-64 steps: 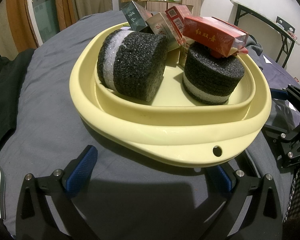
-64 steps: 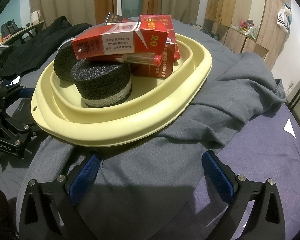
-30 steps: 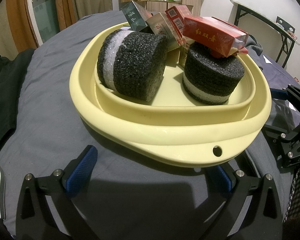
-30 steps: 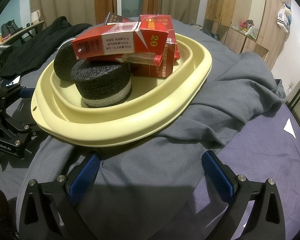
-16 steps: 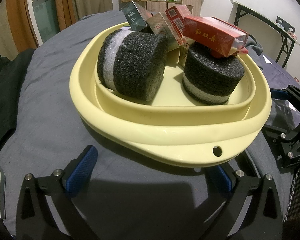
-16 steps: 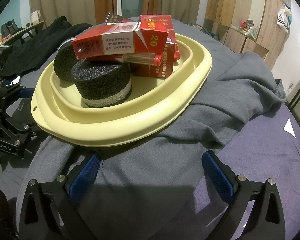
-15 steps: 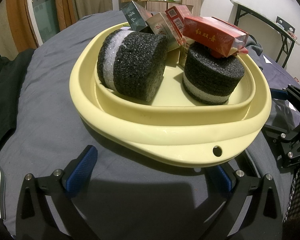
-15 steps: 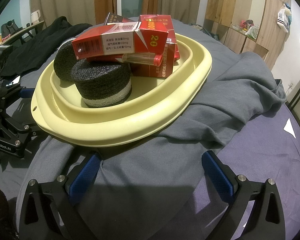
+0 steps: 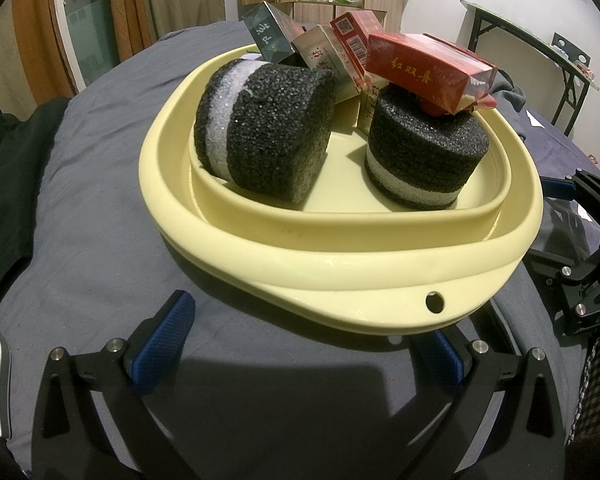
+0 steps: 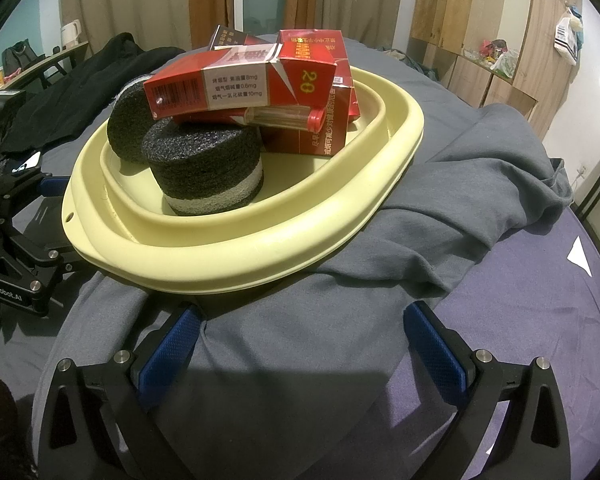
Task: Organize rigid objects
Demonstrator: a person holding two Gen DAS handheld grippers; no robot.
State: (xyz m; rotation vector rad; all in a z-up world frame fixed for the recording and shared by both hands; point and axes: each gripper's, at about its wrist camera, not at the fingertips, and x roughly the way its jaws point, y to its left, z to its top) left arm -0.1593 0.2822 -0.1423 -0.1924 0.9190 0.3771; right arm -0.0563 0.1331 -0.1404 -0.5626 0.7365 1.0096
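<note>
A pale yellow basin (image 9: 340,256) (image 10: 260,248) rests on grey cloth. Inside it one black foam cylinder with a white band (image 9: 264,136) lies on its side, and another (image 9: 424,156) (image 10: 208,172) stands upright. A red cigarette pack (image 9: 428,68) (image 10: 228,80) lies on top of the upright one. More packs (image 9: 328,56) (image 10: 320,112) lean at the back. My left gripper (image 9: 304,340) is open just short of the basin's near rim, holding nothing. My right gripper (image 10: 300,340) is open over the cloth, below the rim, also holding nothing.
Crumpled grey cloth (image 10: 460,200) spreads right of the basin over a purple sheet (image 10: 540,300). Black clothing (image 9: 4,168) lies at the left. Wooden cabinets (image 10: 480,32) and a black-framed table (image 9: 540,40) stand behind. Each gripper shows at the edge of the other's view.
</note>
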